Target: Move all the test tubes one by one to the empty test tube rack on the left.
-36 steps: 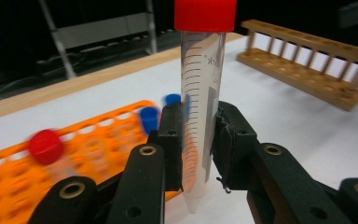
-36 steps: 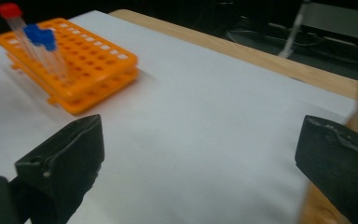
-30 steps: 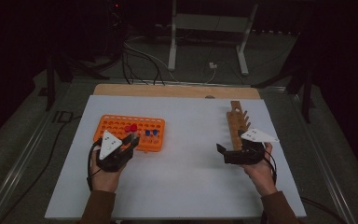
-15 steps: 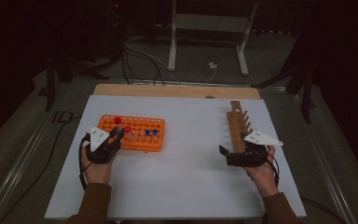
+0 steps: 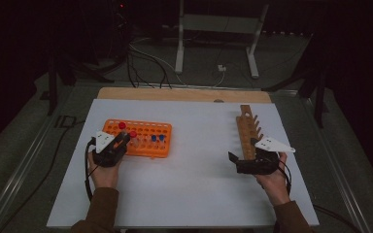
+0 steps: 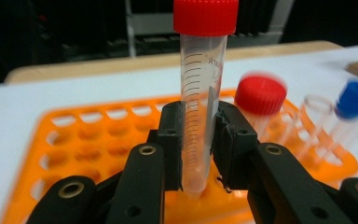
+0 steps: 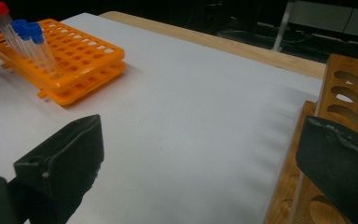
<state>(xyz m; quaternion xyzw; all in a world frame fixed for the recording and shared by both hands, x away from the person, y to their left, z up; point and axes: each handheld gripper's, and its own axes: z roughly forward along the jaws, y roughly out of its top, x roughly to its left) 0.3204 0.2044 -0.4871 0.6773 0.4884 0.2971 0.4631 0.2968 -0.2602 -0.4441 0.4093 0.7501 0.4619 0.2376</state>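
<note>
My left gripper [image 6: 199, 144] is shut on a clear tube with a red cap [image 6: 201, 84]. The tube stands upright, and its tip is just over a hole of the orange rack [image 6: 98, 135]. In the high view the left gripper [image 5: 120, 141] is at the rack's [image 5: 145, 148] left front corner, with the held tube's cap [image 5: 122, 125] above it. Another red-capped tube [image 5: 133, 134] and two blue-capped tubes [image 5: 156, 138] stand in the rack. My right gripper [image 5: 245, 154] is open and empty beside the wooden rack [image 5: 246, 128], its jaws spread wide in the right gripper view [image 7: 200, 163].
The white table top [image 5: 199, 179] lies bare between the two racks. A wooden strip [image 5: 184, 94] runs along its far edge. Behind the table are cables and a metal stand [image 5: 213, 29] on the floor. The wooden rack [image 7: 345, 88] has a row of round holes.
My left gripper has shifted left and sunk with the red-capped tube, down to the rack's left end. The right hand has kept still.
</note>
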